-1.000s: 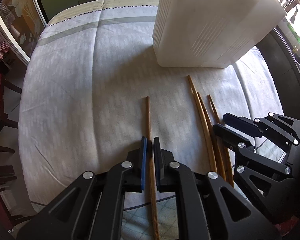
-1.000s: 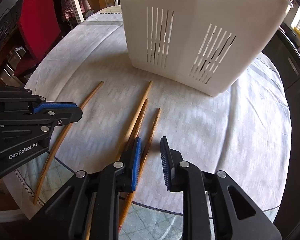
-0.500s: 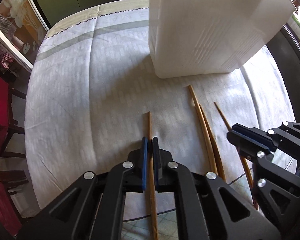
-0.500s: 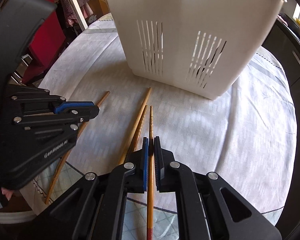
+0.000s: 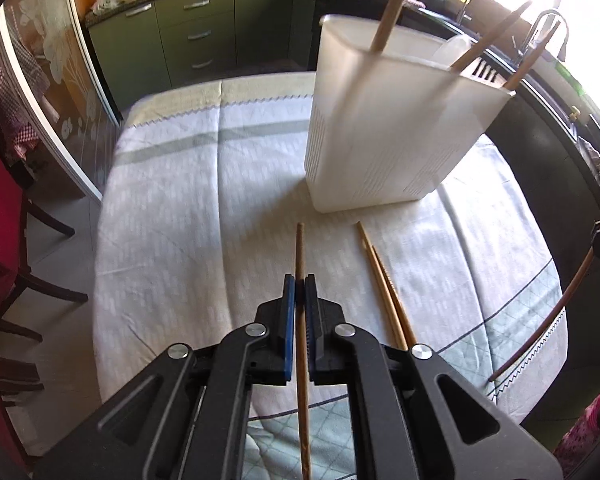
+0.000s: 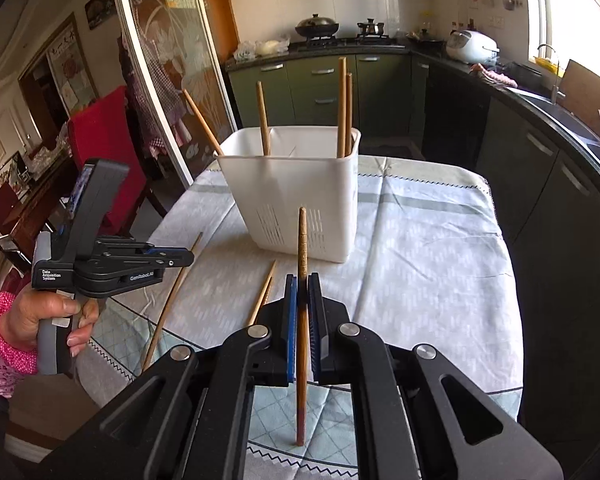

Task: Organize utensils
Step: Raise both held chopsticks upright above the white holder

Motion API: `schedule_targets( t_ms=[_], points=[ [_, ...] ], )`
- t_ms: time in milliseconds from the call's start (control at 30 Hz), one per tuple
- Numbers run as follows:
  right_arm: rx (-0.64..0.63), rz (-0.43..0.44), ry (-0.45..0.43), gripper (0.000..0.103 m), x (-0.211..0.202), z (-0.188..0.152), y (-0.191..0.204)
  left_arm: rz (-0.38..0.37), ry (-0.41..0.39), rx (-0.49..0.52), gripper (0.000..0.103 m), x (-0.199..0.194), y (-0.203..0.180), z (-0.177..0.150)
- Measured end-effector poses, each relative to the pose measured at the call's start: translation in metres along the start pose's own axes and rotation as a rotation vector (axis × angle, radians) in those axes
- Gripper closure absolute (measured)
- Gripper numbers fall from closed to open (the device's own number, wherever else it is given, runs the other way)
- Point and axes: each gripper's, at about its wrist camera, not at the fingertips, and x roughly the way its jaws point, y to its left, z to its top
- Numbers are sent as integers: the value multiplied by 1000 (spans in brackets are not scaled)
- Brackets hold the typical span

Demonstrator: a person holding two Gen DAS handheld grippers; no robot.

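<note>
My left gripper (image 5: pixel 299 292) is shut on a wooden chopstick (image 5: pixel 300 248) that sticks out forward over the table. My right gripper (image 6: pixel 302 292) is shut on a second chopstick (image 6: pixel 302 236), held up in front of the white slotted utensil holder (image 6: pixel 296 192). Several chopsticks stand in the holder (image 5: pixel 380 140). Two more chopsticks (image 5: pixel 384 292) lie side by side on the tablecloth before it, also visible as a pair of chopsticks (image 6: pixel 265 292) in the right wrist view. There the left gripper (image 6: pixel 188 258) hovers at the left, carried by a hand in a pink sleeve.
The table's cloth (image 5: pixel 188 208) is white with a checked border, and its edge (image 6: pixel 512 320) falls away at the right. A red chair (image 6: pixel 108 148) stands to the left. Dark green kitchen cabinets (image 6: pixel 560 184) run along the right and back, and a glass sliding door (image 5: pixel 60 92) stands left.
The right gripper's jaws closed on a chopstick, then it rose and swung away from the table. The left gripper lifted its chopstick off the cloth. The holder's open top has come into sight.
</note>
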Motion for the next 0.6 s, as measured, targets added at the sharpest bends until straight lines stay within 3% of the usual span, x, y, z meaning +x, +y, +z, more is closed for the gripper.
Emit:
schedule_targets(
  t_ms=[333, 600],
  points=[
    [12, -27, -82, 97, -45, -19, -7, -31, -251, 59, 98, -103, -20, -39],
    [-6, -30, -92, 97, -47, -23, 3, -6, -309, 131, 98, -126, -41, -57]
  ],
)
